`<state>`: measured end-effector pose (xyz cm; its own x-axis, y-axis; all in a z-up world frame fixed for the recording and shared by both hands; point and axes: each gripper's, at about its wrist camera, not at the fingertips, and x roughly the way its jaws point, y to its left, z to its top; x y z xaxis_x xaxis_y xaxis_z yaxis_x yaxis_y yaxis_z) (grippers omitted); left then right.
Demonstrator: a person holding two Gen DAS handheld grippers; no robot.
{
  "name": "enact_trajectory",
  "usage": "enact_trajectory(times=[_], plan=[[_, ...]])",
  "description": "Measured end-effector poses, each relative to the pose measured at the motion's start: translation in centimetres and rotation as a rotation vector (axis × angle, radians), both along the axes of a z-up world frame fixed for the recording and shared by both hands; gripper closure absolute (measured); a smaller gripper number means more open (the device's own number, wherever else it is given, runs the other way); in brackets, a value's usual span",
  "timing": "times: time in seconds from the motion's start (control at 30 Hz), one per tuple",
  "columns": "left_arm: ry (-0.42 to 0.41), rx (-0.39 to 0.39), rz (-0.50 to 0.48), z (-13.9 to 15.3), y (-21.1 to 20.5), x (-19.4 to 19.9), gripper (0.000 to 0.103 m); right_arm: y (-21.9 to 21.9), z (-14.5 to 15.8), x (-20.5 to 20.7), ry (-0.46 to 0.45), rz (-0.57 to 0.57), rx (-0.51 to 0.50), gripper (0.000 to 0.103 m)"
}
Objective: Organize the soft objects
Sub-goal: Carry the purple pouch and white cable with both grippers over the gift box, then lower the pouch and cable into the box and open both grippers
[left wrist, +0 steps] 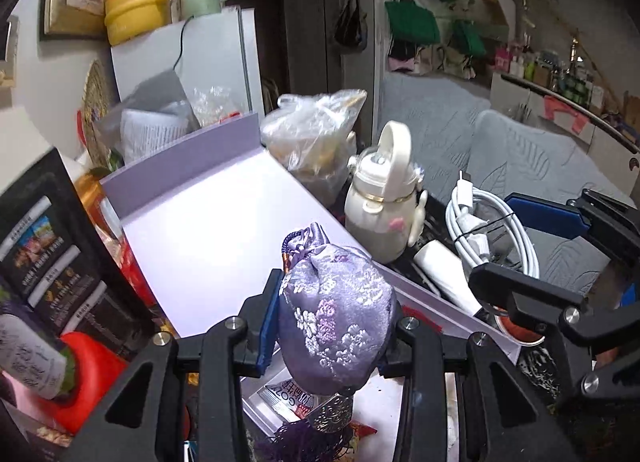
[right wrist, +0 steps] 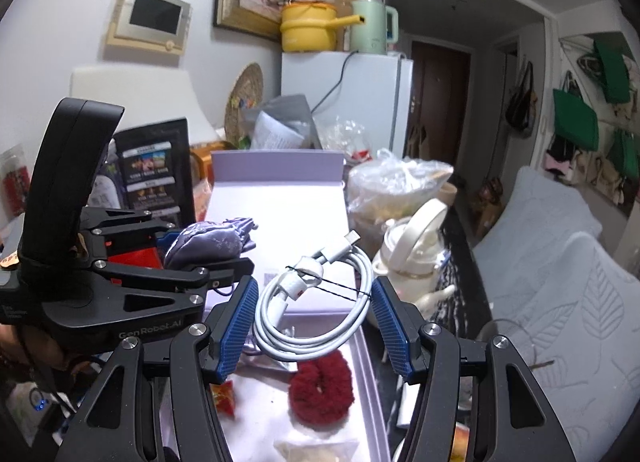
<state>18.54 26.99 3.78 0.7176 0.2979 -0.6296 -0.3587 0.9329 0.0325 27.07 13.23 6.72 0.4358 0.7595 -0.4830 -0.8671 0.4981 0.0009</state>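
Observation:
My left gripper [left wrist: 332, 326] is shut on a purple embroidered sachet pouch [left wrist: 336, 310] and holds it above the near end of the open lilac box lid [left wrist: 208, 221]. The pouch also shows in the right wrist view [right wrist: 212, 242], held in the left gripper [right wrist: 216, 262]. My right gripper [right wrist: 316, 326] grips a coiled white charging cable [right wrist: 316, 302] between its blue pads, above the lilac box [right wrist: 372, 374]. The cable also shows in the left wrist view [left wrist: 488, 229]. A red fuzzy scrunchie [right wrist: 322, 390] and a whitish packet [right wrist: 316, 446] lie in the box.
A cream bottle [left wrist: 380, 201] and a clear plastic bag [left wrist: 316, 133] stand right of the lid. A black printed box [left wrist: 52, 262] and a red-capped bottle [left wrist: 48, 366] are to the left. A grey sofa [right wrist: 560, 282] is on the right, a white fridge [right wrist: 360, 101] behind.

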Motion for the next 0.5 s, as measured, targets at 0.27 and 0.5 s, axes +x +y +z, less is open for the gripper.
enact_trajectory(times=[0.27,0.5], plan=[[0.079,-0.068,0.035,-3.6,2.0,1.6,0.066,1.1,-3.1,1.6,0.058,-0.026,-0.050,0.044],[0.118,-0.077,0.042,-5.6,2.1,1.6,0.066,1.5,-5.9,2.4,0.120,-0.021,-0.100,0.048]])
